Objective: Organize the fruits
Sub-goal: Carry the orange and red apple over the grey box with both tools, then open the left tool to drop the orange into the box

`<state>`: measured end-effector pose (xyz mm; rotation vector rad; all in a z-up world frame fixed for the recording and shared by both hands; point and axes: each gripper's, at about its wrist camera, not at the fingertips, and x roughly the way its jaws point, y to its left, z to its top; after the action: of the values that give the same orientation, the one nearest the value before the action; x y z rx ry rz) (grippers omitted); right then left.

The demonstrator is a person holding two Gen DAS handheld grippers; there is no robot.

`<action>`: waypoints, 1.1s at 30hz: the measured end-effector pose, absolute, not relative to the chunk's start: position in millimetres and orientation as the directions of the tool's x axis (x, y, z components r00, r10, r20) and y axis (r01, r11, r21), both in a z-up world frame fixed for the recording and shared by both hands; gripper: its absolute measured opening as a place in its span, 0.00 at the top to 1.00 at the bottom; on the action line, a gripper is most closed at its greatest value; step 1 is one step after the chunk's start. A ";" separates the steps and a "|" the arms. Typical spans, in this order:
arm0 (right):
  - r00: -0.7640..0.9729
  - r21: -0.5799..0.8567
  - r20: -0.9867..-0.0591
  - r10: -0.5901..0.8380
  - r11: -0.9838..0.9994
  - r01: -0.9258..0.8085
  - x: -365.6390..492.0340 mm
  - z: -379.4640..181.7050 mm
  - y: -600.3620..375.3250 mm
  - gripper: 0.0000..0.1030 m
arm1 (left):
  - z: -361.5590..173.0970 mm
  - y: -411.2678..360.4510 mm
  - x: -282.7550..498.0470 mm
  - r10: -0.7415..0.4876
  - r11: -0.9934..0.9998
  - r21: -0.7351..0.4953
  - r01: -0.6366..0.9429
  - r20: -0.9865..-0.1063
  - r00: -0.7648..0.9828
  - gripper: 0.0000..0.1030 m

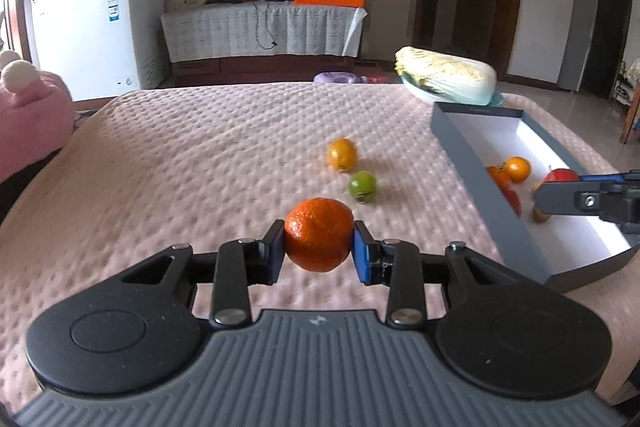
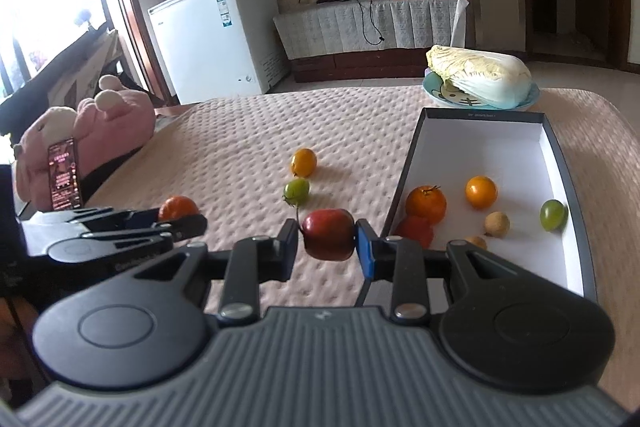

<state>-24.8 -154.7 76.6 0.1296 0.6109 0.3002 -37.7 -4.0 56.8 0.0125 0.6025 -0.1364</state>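
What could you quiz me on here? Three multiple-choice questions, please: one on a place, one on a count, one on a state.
1. Where does the cabbage lie?
A. in the box
B. on a blue plate beyond the box
C. on the floor

2. How many loose fruits lie on the pink cover?
A. two
B. four
C. none

3. What is the left gripper doing?
A. hanging open
B. clamping an orange
C. clamping an apple

Answers:
1 B, the plate rim shows under it.
2 A, a yellow fruit and a green fruit.
3 B, both fingers press its sides; the apple sits in the right gripper.
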 end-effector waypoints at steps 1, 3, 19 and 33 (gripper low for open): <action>0.778 0.207 -0.544 0.315 0.949 -0.239 -25.2 76.6 -155.7 0.67 | 56.9 -6.2 -37.4 -0.132 0.990 -0.035 0.136 -0.566 0.814 0.61; 0.780 0.212 -0.538 0.319 0.947 -0.240 -25.4 77.2 -158.2 0.67 | 57.0 -9.3 -36.3 -0.145 0.989 -0.053 0.140 -0.566 0.811 0.61; 0.824 0.221 -0.515 0.236 0.965 -0.139 -31.4 81.2 -207.0 0.67 | 59.6 -39.7 -28.7 -0.171 0.982 -0.029 0.187 -0.549 0.818 0.61; 0.804 0.194 -0.586 0.098 0.981 0.021 -23.7 68.3 -236.8 0.67 | 93.3 -144.3 -8.1 -0.358 0.917 -0.033 0.397 -0.505 0.785 0.61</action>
<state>-23.7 -236.8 68.3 0.1953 0.6358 0.0416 -8.1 -144.3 93.3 0.0764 0.5288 -0.4076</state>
